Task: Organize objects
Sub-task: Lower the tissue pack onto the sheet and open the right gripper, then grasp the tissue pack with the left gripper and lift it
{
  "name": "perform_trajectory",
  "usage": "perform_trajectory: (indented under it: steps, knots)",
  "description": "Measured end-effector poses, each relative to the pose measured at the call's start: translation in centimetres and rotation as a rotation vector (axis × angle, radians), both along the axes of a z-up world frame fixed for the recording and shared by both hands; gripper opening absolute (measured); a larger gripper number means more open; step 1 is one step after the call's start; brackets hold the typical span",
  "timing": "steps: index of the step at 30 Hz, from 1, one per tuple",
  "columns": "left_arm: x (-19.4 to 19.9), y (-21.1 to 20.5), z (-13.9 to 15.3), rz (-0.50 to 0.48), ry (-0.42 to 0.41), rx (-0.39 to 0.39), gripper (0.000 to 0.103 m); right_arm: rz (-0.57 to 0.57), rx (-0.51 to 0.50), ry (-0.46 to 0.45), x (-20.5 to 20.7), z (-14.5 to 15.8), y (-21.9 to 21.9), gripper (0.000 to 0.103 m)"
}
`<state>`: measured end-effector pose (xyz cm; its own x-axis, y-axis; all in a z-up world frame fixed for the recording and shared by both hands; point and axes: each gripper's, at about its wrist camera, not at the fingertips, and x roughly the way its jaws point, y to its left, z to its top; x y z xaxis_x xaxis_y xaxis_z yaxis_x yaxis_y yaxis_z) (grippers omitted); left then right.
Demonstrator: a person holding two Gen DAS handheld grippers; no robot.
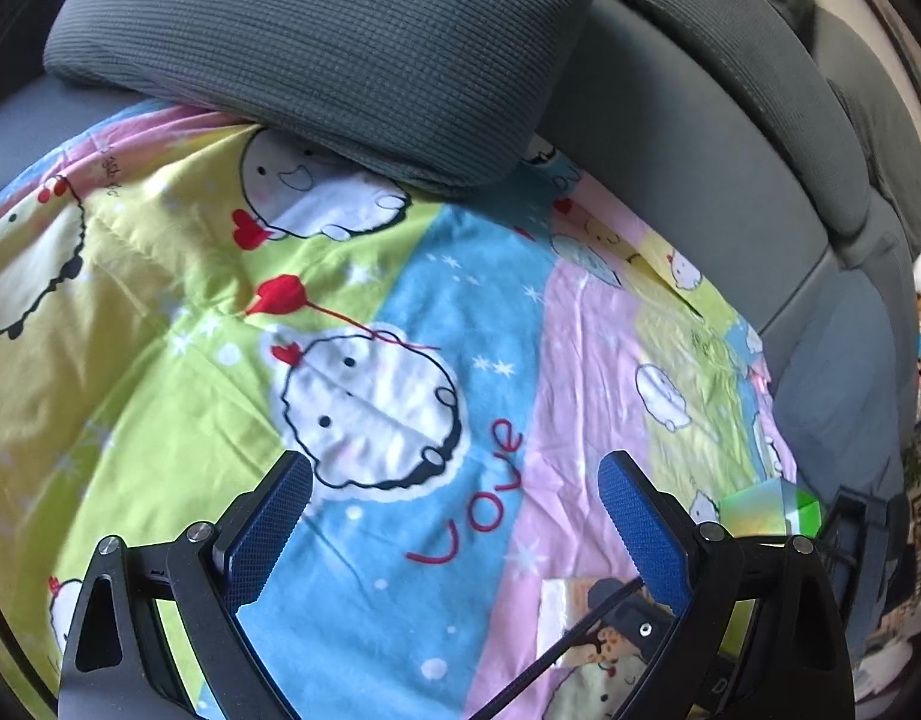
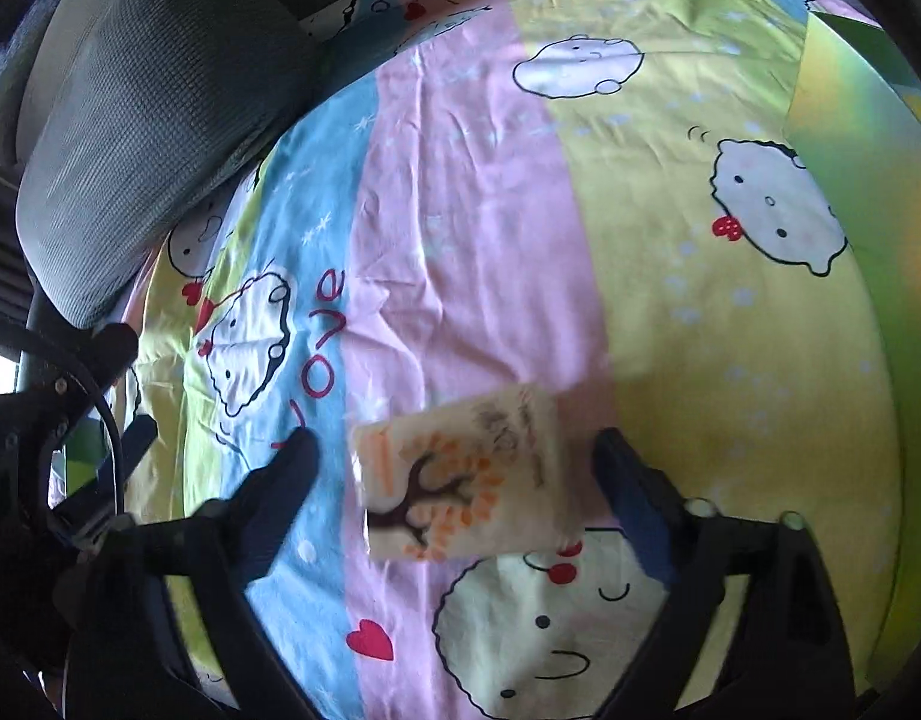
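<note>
Left wrist view: the left gripper (image 1: 454,495) is wide open and holds nothing. It hangs over the cartoon blanket (image 1: 220,312). A gray pillow (image 1: 316,54) lies at 12 o'clock. The tissue pack (image 1: 580,618) peeks out at 5 o'clock.

Right wrist view: the right gripper (image 2: 451,471) is open wide too. The tissue pack (image 2: 466,474) sits between its fingers, but the pads do not touch it. The gray pillow (image 2: 154,138) is at 10 o'clock. I think the pack was just set down or is about to be picked up; I cannot tell which. To pick it up, the fingers must squeeze its sides.
</note>
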<state>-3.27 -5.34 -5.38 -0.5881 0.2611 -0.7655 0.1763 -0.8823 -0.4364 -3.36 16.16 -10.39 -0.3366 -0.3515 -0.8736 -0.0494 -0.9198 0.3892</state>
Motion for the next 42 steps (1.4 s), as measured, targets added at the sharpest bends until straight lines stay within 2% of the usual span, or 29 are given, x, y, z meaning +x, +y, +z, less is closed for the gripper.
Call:
perform_trajectory:
  steps: [4, 6, 10, 16, 19, 24, 28, 31, 35, 39, 42]
  knots:
    - [0.1, 0.5, -0.1, -0.013, -0.007, -0.001, 0.096, 0.011, 0.025, 0.003, 0.5, 0.1, 0.9, 0.098]
    - [0.2, 0.5, 0.1, -0.019, 0.003, 0.017, 0.096, -0.003, 0.017, 0.036, 0.9, 1.0, 2.2, 0.098]
    - [0.7, 0.3, 0.6, -0.017, 0.030, 0.045, 0.096, -0.057, -0.022, 0.156, 1.8, 3.4, 5.2, 0.098]
    - [0.9, -0.1, 0.5, -0.011, 0.021, 0.074, 0.096, -0.023, -0.064, 0.278, 3.9, 5.7, 7.3, 0.098]
    - [1.1, -0.4, 0.6, -0.005, 0.025, 0.084, 0.096, 0.001, -0.158, 0.367, 5.3, 7.4, 8.6, 0.098]
    - [1.6, 0.6, 0.2, -0.040, 0.013, 0.044, 0.096, 0.039, -0.199, 0.489, 7.7, 10.0, 9.3, 0.098]
    - [2.0, 2.4, -0.5, -0.096, -0.007, 0.005, 0.096, 0.050, -0.161, 0.450, 7.5, 9.5, 8.6, 0.098]
    - [2.2, 3.8, -1.2, -0.133, -0.028, -0.017, 0.096, 0.047, -0.123, 0.370, 6.6, 7.9, 7.7, 0.097]
    - [2.4, 6.3, -2.0, -0.199, -0.048, -0.080, 0.096, 0.041, -0.106, 0.276, 5.0, 5.6, 6.3, 0.088]
    - [2.3, 7.6, -2.9, -0.216, -0.082, -0.097, 0.096, 0.021, -0.098, 0.225, 4.1, 4.3, 5.8, 0.085]
    - [2.0, 7.7, -4.0, -0.228, -0.126, -0.080, 0.096, 0.013, -0.106, 0.203, 3.8, 3.6, 6.0, 0.084]
